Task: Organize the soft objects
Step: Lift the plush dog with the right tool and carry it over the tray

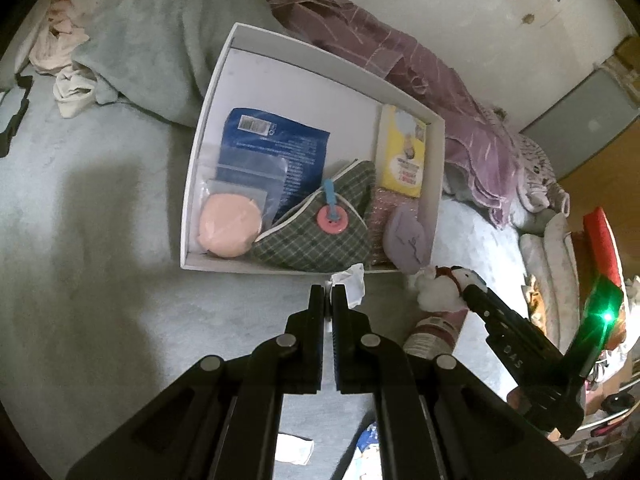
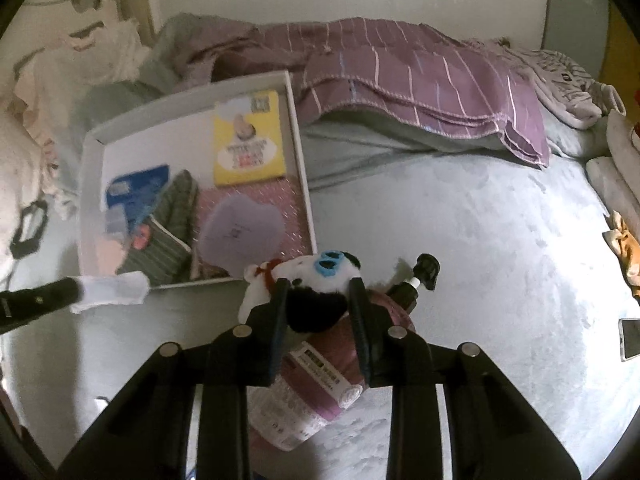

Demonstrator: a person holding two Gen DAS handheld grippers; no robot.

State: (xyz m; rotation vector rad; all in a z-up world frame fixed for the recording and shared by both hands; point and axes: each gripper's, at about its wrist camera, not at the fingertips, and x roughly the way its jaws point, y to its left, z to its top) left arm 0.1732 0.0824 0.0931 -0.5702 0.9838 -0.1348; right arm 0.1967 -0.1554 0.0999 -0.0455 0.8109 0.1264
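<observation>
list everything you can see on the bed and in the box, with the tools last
box: 1, white, open, on the bed
packet: 1, blue, in box, left part
round pad: 1, peach, in box, near-left corner
plaid pouch: 1, green, pink button, in box, middle
booklet: 1, yellow, in box, right side
heart cushion: 1, lilac, in box, on a pink mat
blanket: 1, purple striped, behind box
pump bottle: 1, pink, lying on bed under right tool
plush toy: 1, white and black, blue eyes, in right tool
white cloth: 1, in left tool
left tool: 1, black, shut on white cloth
right tool: 1, black, shut on plush toy
</observation>
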